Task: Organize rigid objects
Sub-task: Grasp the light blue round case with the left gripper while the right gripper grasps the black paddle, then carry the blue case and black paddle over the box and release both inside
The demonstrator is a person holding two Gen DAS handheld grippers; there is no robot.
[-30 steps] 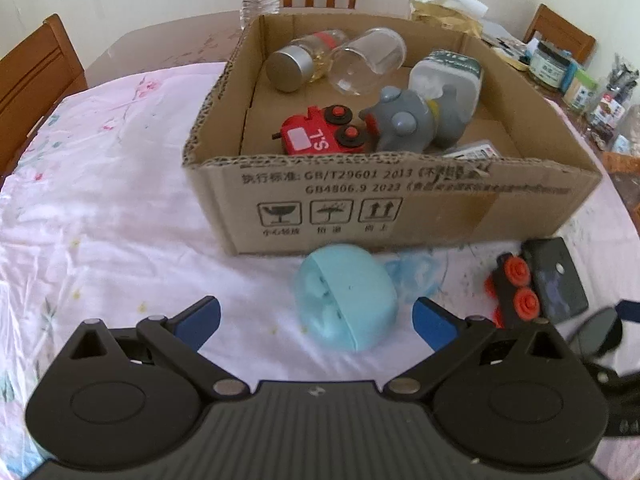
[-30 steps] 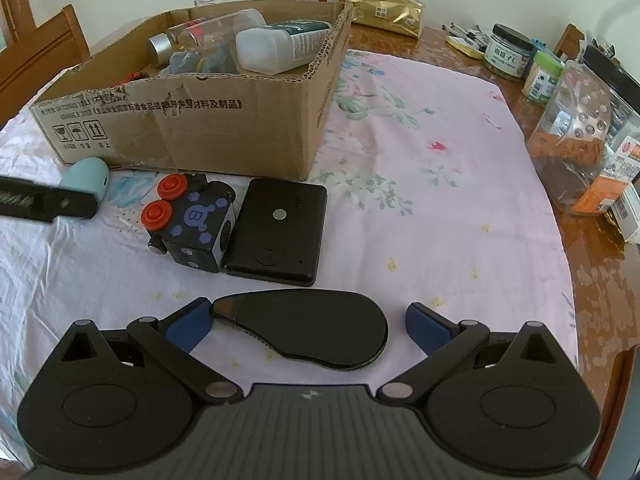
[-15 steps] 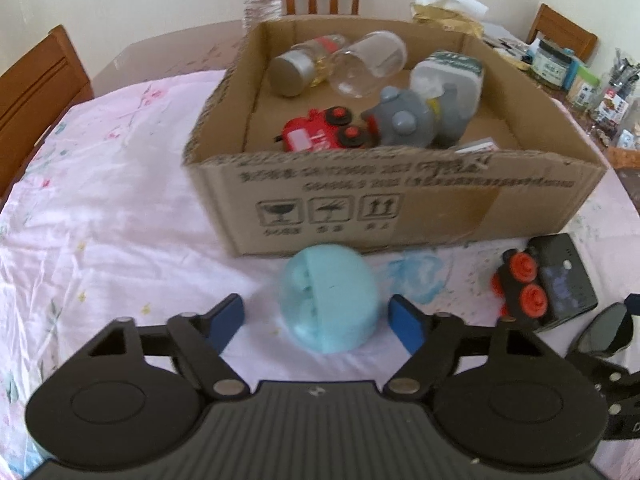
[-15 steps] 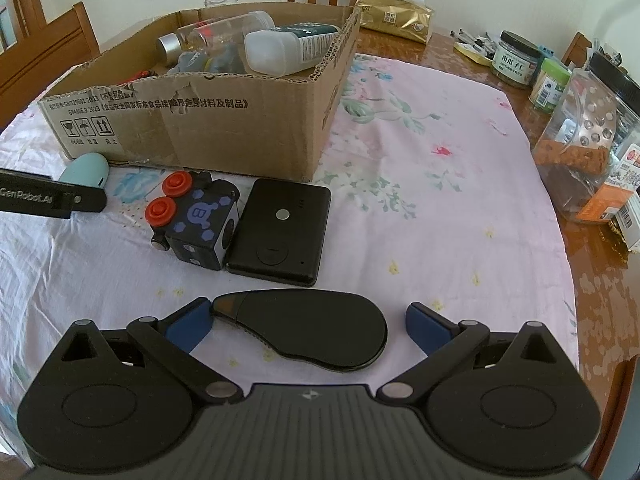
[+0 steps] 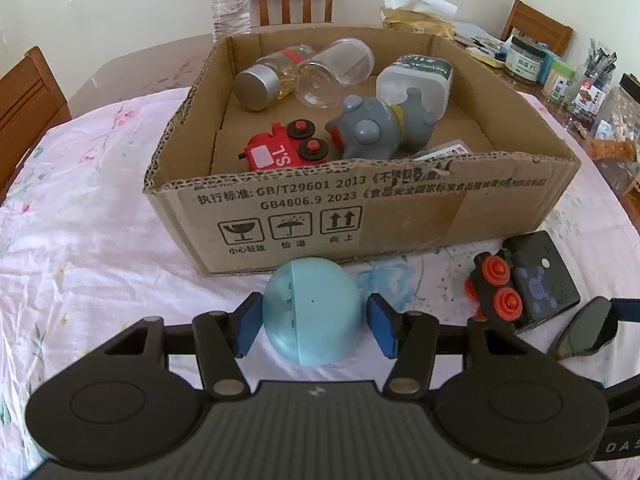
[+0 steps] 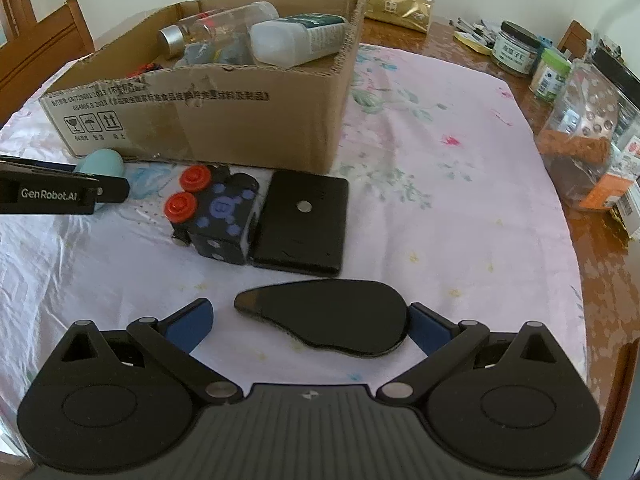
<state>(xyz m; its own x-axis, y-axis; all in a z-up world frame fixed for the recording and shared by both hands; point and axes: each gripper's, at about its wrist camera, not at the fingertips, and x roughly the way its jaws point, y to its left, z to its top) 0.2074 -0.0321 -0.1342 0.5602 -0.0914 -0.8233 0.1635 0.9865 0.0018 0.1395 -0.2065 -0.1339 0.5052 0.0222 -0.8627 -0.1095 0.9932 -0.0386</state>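
Note:
A light blue egg-shaped case (image 5: 316, 312) lies on the pink cloth in front of the cardboard box (image 5: 360, 208). My left gripper (image 5: 314, 326) straddles it, jaws closing; the left pad meets the egg and a thin gap shows at the right pad. In the right wrist view my right gripper (image 6: 308, 324) stands open around a flat black teardrop-shaped piece (image 6: 332, 320), whose wide end reaches the right pad. Beyond it lie a black toy wagon with red wheels (image 6: 216, 216) and a flat black rectangular case (image 6: 304, 228).
The box holds a red toy train (image 5: 280, 152), a grey elephant toy (image 5: 376, 132), a white bottle (image 5: 416, 80) and two clear jars. Jars and packets (image 6: 516, 48) crowd the table's right edge. Wooden chairs (image 5: 24, 100) stand around the table.
The left gripper's jaws have come in from wide open to close around the blue egg, which now sits deeper between them. The right gripper and the black piece have stayed put.

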